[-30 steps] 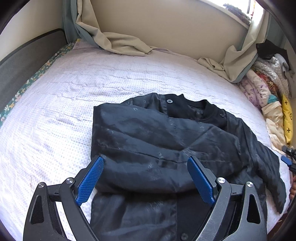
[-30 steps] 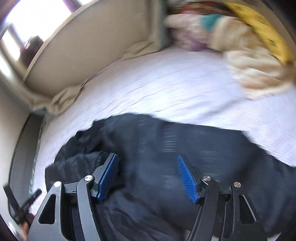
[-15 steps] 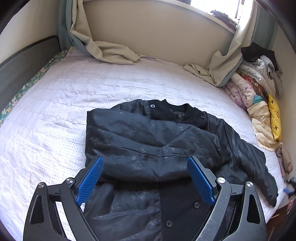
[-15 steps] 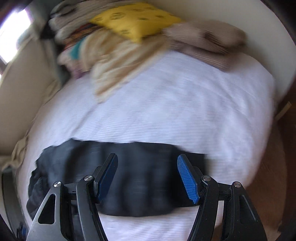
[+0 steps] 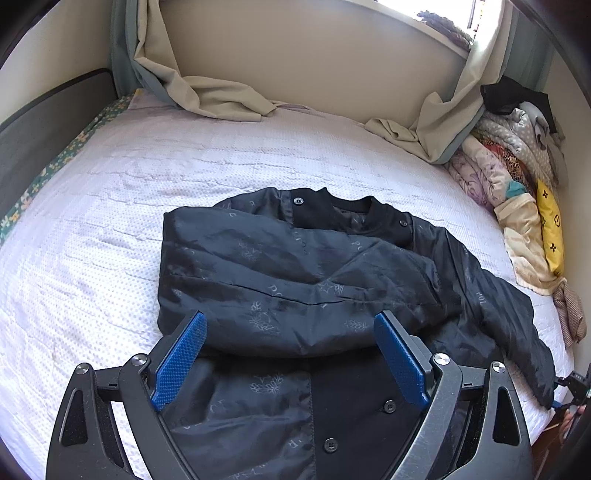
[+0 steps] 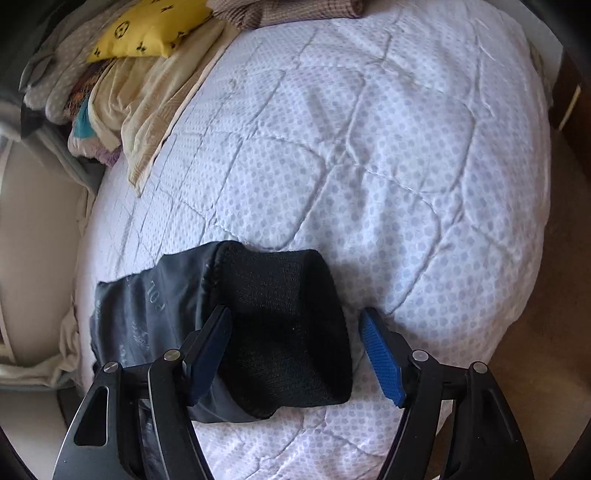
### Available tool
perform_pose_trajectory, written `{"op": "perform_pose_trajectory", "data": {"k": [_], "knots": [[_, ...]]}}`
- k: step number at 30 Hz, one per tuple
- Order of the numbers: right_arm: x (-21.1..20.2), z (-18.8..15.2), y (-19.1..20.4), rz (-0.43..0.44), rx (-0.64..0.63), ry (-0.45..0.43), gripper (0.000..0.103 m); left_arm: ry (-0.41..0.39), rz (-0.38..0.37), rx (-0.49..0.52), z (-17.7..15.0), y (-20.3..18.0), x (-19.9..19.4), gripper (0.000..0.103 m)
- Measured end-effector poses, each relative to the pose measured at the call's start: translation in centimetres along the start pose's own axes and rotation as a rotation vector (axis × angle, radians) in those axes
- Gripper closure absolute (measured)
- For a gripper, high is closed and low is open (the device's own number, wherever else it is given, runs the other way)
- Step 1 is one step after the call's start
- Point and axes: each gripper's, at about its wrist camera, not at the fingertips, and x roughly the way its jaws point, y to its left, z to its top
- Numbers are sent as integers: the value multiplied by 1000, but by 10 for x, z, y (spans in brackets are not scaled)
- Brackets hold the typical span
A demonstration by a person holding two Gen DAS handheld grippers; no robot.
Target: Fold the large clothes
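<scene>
Jacket (image 5: 288, 280): dark woven cloth with a slight sheen and faint printed motifs. Sleeve cuff (image 6: 288, 325): matt black ribbed knit. Bed (image 5: 92, 258): white quilted cloth, dotted, matt. Curtain (image 5: 221, 96): plain beige cloth. Jaw pads: blue, finely textured, probably rubber or plastic; frames matt black with bright metal pins.

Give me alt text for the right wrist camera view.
The right gripper, jaws opening, hangs over the black knit cuff of a dark jacket sleeve lying on a white quilted bed. Folded bedding with a yellow pillow is piled at the upper left.
</scene>
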Motion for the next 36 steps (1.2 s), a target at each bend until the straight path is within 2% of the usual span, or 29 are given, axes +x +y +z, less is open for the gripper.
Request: {"op": "perform_pose_trajectory", "data": {"k": [2, 3, 4, 5, 7, 8, 9, 12, 16, 19, 22, 29, 32, 34, 36], "knots": [[3, -4, 7, -39, -51, -12, 32, 1, -3, 2, 0, -1, 1, 9], [5, -6, 13, -66, -80, -17, 37, 2, -4, 2, 0, -1, 1, 9], [6, -7, 16, -86, -102, -21, 46, 2, -5, 2, -1, -2, 1, 9], [7, -8, 19, -95, -123, -23, 50, 1, -6, 0, 0, -1, 0, 9], [7, -8, 20, -78, -122, -20, 68, -2, -10, -9, 1, 1, -1, 9], [8, -7, 20, -22, -108, -2, 91, -5, -11, -15, 1, 3, -2, 9], [8, -7, 21, 8, -90, 9, 92, -9, -12, -23, 2, 5, -4, 9], [0, -7, 34, -10, -119, -22, 93, -17, -9, -41, 4, 11, -7, 9], [-34, -17, 88, -54, -294, -175, 93, -28, -6, -69, 7, 19, -10, 9], [-60, -36, 135, 9, -406, -266, 93, -33, -4, -74, 7, 20, -11, 9], [-76, -61, 184, 108, -511, -301, 94, -34, 0, -65, 7, 19, -12, 9], [-82, -156, 307, 335, -789, -285, 93, -45, -24, -61, 7, 16, -19, 9], [-66, -205, 361, 414, -910, -225, 93, -45, -43, -73, 8, 17, -21, 9], [-43, -244, 393, 432, -992, -152, 93, -43, -54, -81, 9, 18, -22, 9], [-25, -274, 409, 430, -1054, -95, 93, -43, -62, -91, 9, 21, -23, 9]]}}
